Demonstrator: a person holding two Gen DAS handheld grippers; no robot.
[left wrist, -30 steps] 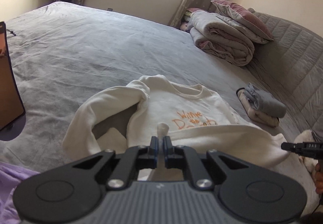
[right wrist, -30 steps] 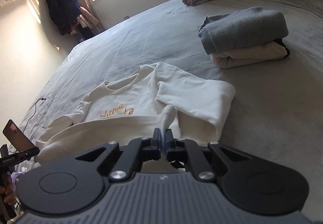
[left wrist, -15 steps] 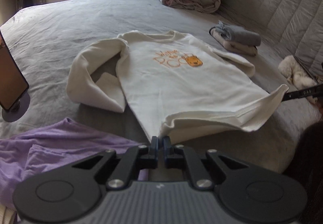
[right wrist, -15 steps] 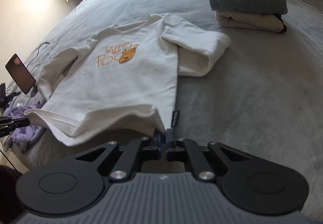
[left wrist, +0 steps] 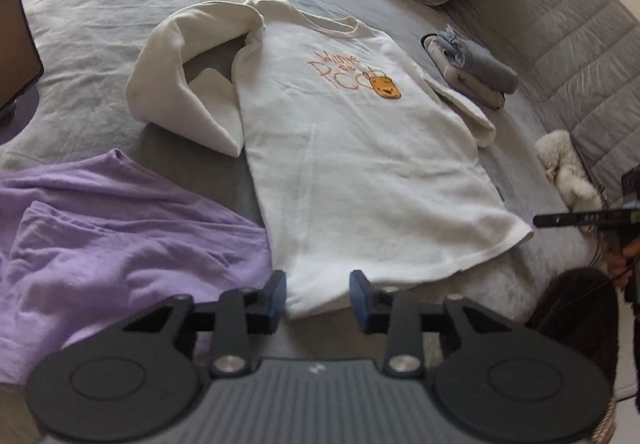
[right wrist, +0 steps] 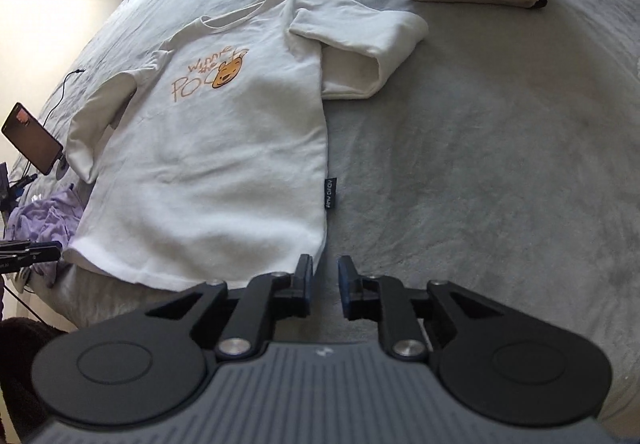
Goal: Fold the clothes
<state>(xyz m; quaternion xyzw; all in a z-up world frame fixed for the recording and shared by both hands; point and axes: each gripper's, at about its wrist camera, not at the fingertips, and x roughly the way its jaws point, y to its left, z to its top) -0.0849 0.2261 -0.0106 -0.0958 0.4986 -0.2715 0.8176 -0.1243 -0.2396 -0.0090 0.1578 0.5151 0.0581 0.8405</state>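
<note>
Both claws, left [left wrist: 318, 294] and right [right wrist: 323, 282], are gaping empty at the near hem of the soft, limp sweatshirt [left wrist: 360, 164], its sleeves looking easiest to pinch

Phone [left wrist: 16, 44] cut by left frame edge, side tag [right wrist: 330, 193] lettering too small to read, purple garment [left wrist: 112, 236] running off frame left

left gripper [left wrist: 318, 294]: black linkage arms, blue-padded fingers [left wrist: 276, 294], silver screws, ribbed grey body
right gripper [right wrist: 323, 284]: same build, blue-padded fingers [right wrist: 345, 284]
</note>
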